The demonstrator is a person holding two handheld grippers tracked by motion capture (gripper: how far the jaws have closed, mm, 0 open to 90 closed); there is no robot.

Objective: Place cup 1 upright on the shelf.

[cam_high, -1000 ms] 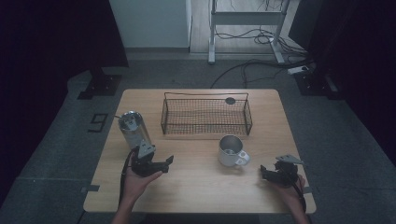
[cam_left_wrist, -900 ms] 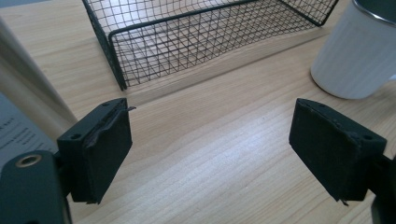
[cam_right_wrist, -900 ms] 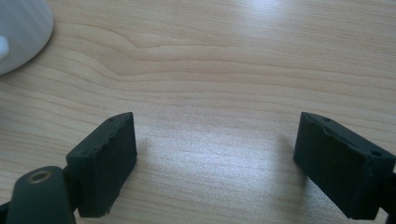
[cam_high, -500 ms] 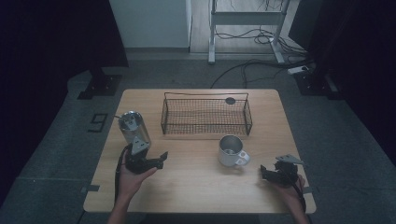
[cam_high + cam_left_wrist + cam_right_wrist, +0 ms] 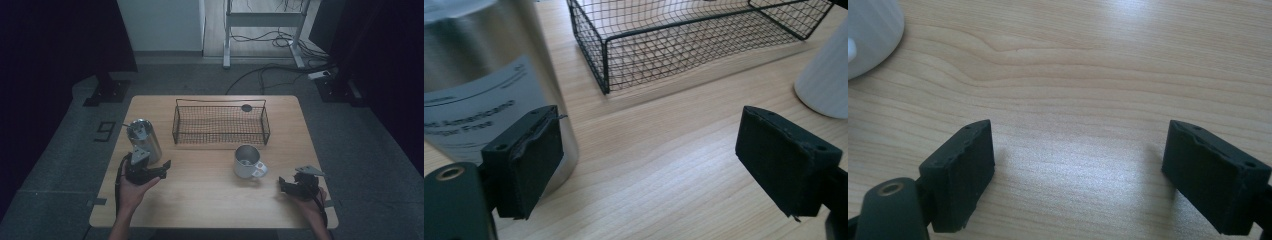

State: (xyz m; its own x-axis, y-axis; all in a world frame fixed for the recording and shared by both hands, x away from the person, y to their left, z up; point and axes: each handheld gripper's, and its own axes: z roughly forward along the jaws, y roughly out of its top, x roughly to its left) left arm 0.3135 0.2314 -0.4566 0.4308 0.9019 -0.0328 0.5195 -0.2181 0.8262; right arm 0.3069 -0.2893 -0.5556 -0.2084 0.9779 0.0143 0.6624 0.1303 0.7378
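Two grippers: left gripper (image 5: 161, 169) is opening, jaws apart on nothing; right gripper (image 5: 286, 184) is idling, jaws apart.
Can location: steel can (image 5: 144, 141) is standing upright near the table (image 5: 210, 200) left edge, just beside the left gripper.
Long axis: pointing straight up.
Handling: probably rigid, smooth, slippery; grip mid-body across the label.
Nearby: wire basket (image 5: 220, 125), white mug (image 5: 247, 162).

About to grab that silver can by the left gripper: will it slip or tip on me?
Likely slippery: the can has a smooth, shiny metal wall with a glossy label. It is tall and narrow and stands upright, so a high sideways push may tip it, and then it would probably roll. The left gripper is open with the can beside one pad, not between them.
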